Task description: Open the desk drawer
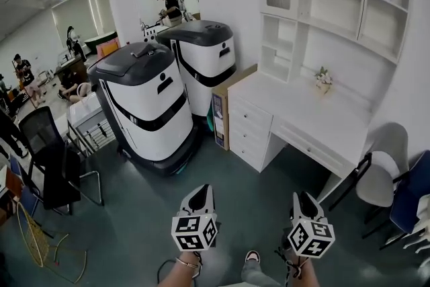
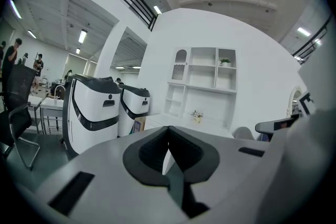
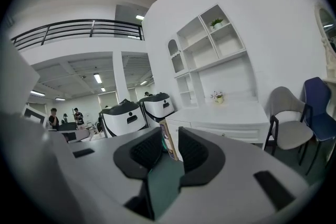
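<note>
Desk drawer (image 1: 313,148): closed, under top of white desk (image 1: 306,107), right of centre, well ahead of both grippers. Two white-and-black machines (image 1: 149,107): left of desk, side by side. Left gripper (image 1: 201,190): low over floor, jaws together, nothing between. Right gripper (image 1: 302,198): beside it, jaws apart, empty. Grey chair (image 1: 380,175): right of desk.

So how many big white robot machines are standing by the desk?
2. One machine stands out on the floor left of the desk; the other machine stands behind it, nearer the desk.
</note>
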`<state>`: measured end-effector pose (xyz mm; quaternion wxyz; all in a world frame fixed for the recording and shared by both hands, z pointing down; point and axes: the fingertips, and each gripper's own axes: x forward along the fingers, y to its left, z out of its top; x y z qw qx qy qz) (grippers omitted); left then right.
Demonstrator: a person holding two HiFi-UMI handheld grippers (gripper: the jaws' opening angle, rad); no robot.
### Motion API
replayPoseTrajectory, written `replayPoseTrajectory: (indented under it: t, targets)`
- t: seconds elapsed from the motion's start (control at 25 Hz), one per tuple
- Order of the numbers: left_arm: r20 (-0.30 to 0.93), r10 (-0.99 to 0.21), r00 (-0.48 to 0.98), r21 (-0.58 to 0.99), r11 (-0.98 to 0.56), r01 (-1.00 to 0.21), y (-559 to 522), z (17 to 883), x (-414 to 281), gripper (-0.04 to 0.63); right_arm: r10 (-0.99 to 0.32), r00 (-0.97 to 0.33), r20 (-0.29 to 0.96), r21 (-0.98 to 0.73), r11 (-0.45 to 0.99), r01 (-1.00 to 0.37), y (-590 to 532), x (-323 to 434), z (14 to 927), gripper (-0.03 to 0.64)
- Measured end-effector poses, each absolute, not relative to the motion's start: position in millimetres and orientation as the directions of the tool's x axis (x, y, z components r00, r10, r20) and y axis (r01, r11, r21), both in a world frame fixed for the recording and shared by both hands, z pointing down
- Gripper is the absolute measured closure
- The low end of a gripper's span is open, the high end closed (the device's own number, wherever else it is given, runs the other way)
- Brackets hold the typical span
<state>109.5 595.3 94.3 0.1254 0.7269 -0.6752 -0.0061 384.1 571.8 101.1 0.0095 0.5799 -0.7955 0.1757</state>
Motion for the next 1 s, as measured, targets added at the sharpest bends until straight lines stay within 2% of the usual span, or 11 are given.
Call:
replayPoseTrajectory:
  t: [0.56,1.0]
  targets:
    - [0.17,-0.985,-0.004,0.194,0.038,-0.98,449.1,95.1,137.5,0.578,-0.882,-0.413,0.228,-0.262,0.353,-0.898,397.5,409.1,97.6,0.511]
    - [0.231,-0.972,-0.033,0.146,0.068,-0.987,397.6,109.7,131.8,0.578,-0.863,-0.427,0.27,-0.328,0.335,-0.883,337.9,410.6,128.4,0.518]
